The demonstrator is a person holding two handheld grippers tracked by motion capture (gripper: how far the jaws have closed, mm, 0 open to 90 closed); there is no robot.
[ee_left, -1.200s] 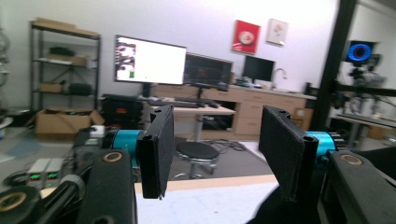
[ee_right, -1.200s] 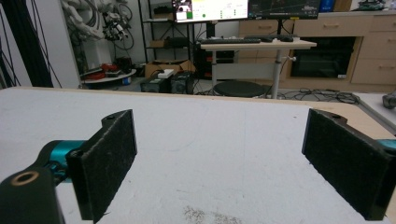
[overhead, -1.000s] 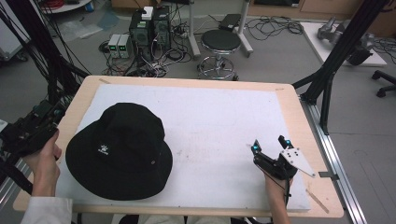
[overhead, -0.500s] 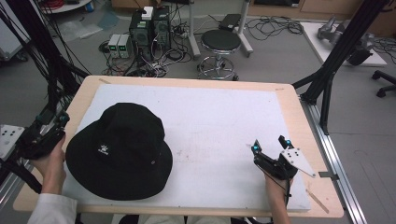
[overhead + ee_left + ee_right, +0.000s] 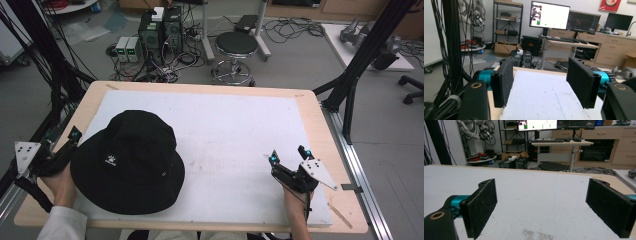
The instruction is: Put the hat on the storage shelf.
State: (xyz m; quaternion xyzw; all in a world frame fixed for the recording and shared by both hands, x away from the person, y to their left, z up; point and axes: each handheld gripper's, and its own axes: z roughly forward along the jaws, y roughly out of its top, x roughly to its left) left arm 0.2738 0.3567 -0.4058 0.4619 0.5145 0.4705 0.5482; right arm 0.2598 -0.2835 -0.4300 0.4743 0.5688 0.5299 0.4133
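A black bucket hat (image 5: 127,162) with a small white logo lies brim-down on the left part of the white mat (image 5: 225,125). My left gripper (image 5: 62,142) is held at the table's left edge, just left of the hat's brim and apart from it. In the left gripper view it (image 5: 541,85) is open, with only mat between its pads (image 5: 502,85). My right gripper (image 5: 289,156) rests low over the mat's front right, far from the hat. Its jaws (image 5: 544,207) are open wide and empty.
The mat covers a wooden table (image 5: 327,130). Black frame posts (image 5: 60,75) stand off the left side and another (image 5: 360,55) off the far right corner. A stool (image 5: 235,47) and computer cases (image 5: 160,30) sit on the floor beyond the far edge.
My left gripper has moved right, from off the table's left side to beside the hat's brim. The right gripper and the hat have stayed put.
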